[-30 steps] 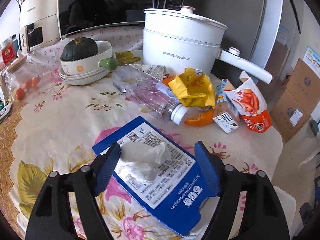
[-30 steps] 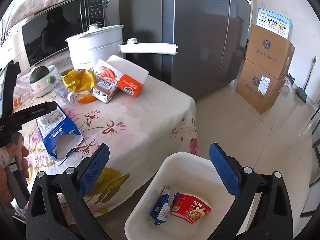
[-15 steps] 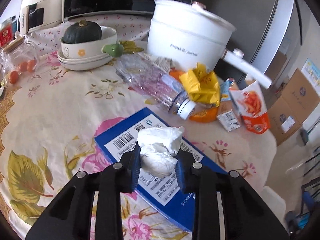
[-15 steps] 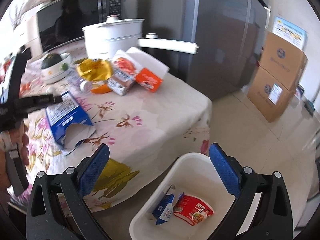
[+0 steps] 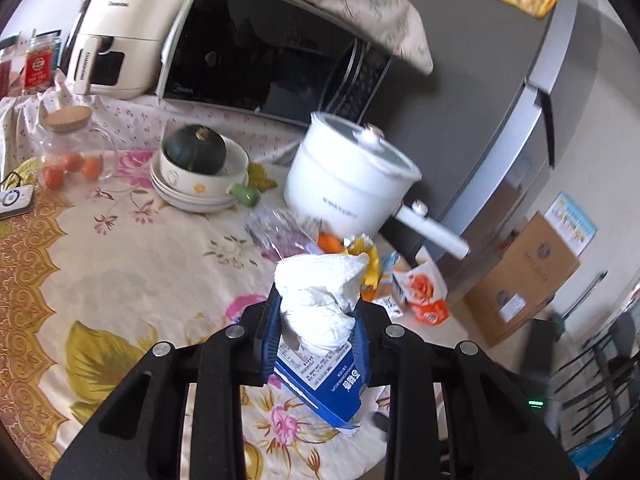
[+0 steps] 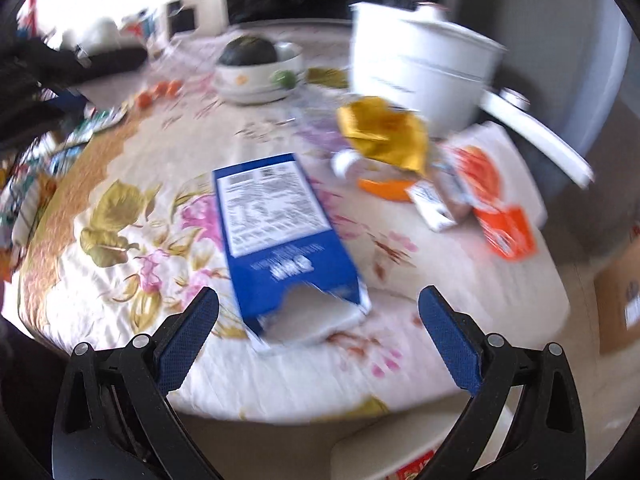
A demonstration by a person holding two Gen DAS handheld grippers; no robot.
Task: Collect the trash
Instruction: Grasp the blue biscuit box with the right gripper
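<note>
A crumpled white tissue (image 5: 320, 300) is pinched between the blue pads of my left gripper (image 5: 314, 328), which is shut on it and holds it above the table. Below it lies the flat blue box (image 5: 320, 376) on the flowered tablecloth. In the blurred right wrist view the same blue box (image 6: 276, 232) lies torn end toward me, just beyond my right gripper (image 6: 318, 296). That gripper stands open and holds nothing. Further trash sits past the box: a yellow wrapper (image 6: 384, 132), an orange-and-white packet (image 6: 492, 200), a small carton (image 6: 432, 204) and a clear plastic bottle (image 5: 276, 232).
A white electric pot (image 5: 352, 184) with a long handle stands behind the trash. A bowl with a green squash (image 5: 196, 172) and a glass jar (image 5: 72, 148) stand farther left. The rim of a white bin (image 6: 380, 452) shows below the table edge. Cardboard boxes (image 5: 524, 280) sit on the floor.
My left gripper closed on the tissue and lifted it off the blue box. My right gripper swung from above the bin to over the table, facing the blue box.
</note>
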